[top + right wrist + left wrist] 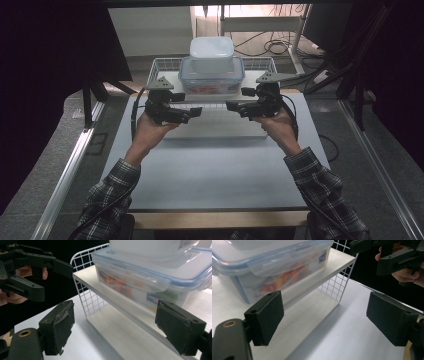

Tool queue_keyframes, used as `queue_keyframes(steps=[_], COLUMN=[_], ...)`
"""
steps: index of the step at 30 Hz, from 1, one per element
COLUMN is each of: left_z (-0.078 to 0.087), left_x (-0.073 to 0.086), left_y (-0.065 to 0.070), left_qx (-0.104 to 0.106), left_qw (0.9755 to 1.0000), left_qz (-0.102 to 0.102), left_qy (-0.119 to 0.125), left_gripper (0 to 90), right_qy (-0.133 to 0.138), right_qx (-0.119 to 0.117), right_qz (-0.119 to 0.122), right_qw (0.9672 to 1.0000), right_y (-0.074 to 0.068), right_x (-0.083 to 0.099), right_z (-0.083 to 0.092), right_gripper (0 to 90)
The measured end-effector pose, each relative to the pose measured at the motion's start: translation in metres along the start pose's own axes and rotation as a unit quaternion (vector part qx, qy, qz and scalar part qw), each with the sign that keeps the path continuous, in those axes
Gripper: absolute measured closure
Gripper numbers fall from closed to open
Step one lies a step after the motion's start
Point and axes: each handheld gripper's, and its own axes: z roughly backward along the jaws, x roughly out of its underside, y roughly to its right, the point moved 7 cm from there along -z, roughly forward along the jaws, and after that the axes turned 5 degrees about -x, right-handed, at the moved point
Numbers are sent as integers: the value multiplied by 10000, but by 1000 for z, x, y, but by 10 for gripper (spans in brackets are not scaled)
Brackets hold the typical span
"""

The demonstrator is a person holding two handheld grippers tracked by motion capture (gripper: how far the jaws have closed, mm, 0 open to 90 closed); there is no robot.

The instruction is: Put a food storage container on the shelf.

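A clear lock-lid container (211, 76) with a blue-rimmed lid and orange-red contents stands on the top board of a white wire-sided shelf rack (165, 64). A smaller white tub (211, 49) is stacked on its lid. My left gripper (196, 111) and right gripper (231, 106) hover in front of the rack, tips pointing toward each other, both open with nothing between the jaws. In the left gripper view the container (274, 265) lies ahead left, beyond my open left gripper (327, 315). The right gripper view has the container (150, 277) ahead right, past my open right gripper (120, 327).
The rack's lower board (312, 315) rests on the pale grey table (215, 170), with a white wire mesh side (87, 297) at each end. Bare tabletop lies in front of the rack. Dark curtains, metal rails and cables surround the table.
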Motion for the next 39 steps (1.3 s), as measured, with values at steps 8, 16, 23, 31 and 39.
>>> queue_keyframes(steps=[8, 16, 23, 31, 39], left_z=[2, 0, -2, -2, -9], left_x=[16, 32, 43, 54, 72], left_y=[6, 9, 10, 11, 14], left_qx=[-9, -25, -45, -89, -80], left_qw=[10000, 9998, 9997, 9997, 9994], left_qz=[-64, -106, -80, -47, -41], left_qy=[-47, -154, -233, -236, -323], left_gripper=[123, 102, 83, 69, 56], right_qy=[-92, -198, -250, -295, -388], right_qx=[-8, -36, -40, -60, -73], right_qz=[76, 114, 139, 118, 173], right_qw=[9999, 9997, 9996, 9995, 9991], right_y=[-8, -13, -16, -17, -20], right_x=[9, 19, 27, 39, 51], right_z=[0, -2, -2, -2, -5], right_gripper=[150, 133, 107, 83, 60])
